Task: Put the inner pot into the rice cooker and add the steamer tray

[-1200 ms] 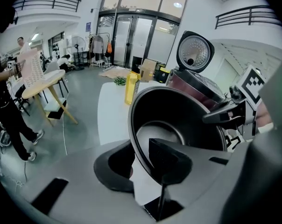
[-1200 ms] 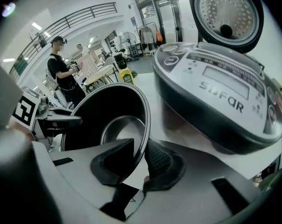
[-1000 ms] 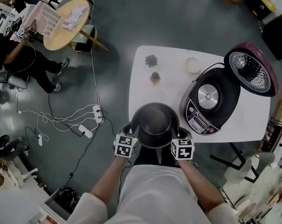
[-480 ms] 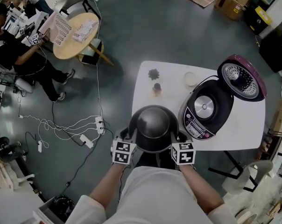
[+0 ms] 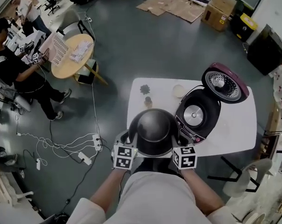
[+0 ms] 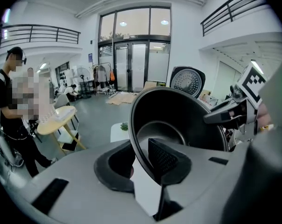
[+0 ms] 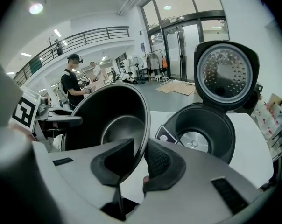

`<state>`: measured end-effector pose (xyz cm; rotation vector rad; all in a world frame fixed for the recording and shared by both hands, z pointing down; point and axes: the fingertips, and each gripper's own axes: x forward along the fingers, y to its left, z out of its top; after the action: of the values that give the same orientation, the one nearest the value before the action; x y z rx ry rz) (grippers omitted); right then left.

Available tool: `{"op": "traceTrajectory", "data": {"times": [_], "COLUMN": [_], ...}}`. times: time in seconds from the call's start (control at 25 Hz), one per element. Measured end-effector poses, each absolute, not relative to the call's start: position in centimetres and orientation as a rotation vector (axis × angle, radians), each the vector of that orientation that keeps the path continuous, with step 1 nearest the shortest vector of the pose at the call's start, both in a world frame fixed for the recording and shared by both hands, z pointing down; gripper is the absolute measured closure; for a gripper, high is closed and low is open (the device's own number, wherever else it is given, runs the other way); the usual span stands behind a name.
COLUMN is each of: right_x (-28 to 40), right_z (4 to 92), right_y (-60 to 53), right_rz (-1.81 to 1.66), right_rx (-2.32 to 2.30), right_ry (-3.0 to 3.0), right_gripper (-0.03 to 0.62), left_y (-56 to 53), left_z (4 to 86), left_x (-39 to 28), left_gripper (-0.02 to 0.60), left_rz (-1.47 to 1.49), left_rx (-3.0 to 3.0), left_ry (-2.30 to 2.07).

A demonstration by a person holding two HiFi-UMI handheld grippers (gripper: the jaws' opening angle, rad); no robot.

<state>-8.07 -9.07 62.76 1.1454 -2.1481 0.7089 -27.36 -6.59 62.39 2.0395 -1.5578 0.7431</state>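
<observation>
The dark inner pot hangs above the white table's near edge, held by its rim from both sides. My left gripper is shut on the left rim, with the pot wall between its pads. On the opposite rim my right gripper is shut, pads pinching the pot's edge. The rice cooker stands open to the pot's right, its purple lid tipped back and its cavity empty.
A small white round dish, a little plant and a small brown object sit at the table's far side. On the floor to the left lie cables with a power strip; a round wooden table and a seated person are beyond.
Both grippers have risen with the pot held between them. The table and cooker now look smaller and farther below; the grips are unchanged.
</observation>
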Motion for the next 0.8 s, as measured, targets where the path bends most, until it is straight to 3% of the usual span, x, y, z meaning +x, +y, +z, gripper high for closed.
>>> {"op": "traceTrajectory", "data": {"times": [0.8], "right_x": [1.5], "right_z": [56.2], "right_y": [-13.3], "right_rz": [0.686], "right_rx": [1.491], "right_ry": [-2.145], "right_gripper": [0.51], "left_y": [-15.4], "left_z": [54.3], "left_x": [-17.8], "left_gripper": [0.483], "left_rz": [0.701], "left_rx": [2.368], "left_ry": [-1.467]}}
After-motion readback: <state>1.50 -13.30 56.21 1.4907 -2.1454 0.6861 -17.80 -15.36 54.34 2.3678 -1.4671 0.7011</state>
